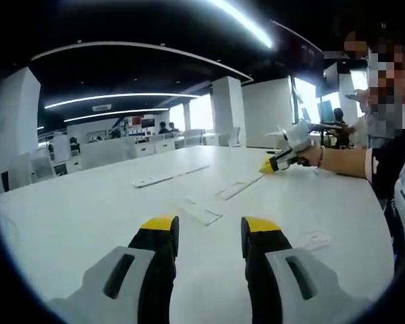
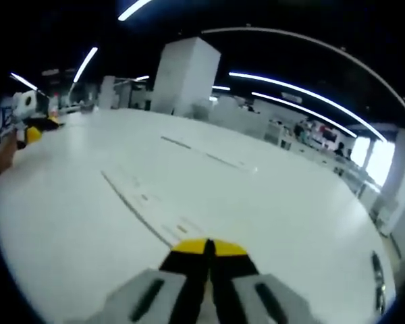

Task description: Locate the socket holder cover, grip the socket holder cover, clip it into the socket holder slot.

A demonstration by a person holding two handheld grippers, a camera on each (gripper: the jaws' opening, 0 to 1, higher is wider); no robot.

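On the white table point(image 1: 88, 216) lie several flat white strips, and which one is the socket holder cover cannot be told. The short strip point(image 1: 201, 212) lies just ahead of the left gripper point(image 1: 209, 233) — jaws parted, holding nothing — its long axis slanting across them. Beyond it I count two longer strips point(image 1: 170, 177), point(image 1: 237, 187). The right gripper point(image 2: 208, 248), jaws pressed together and empty, points along a long strip point(image 2: 145, 206). The left looks nearer.
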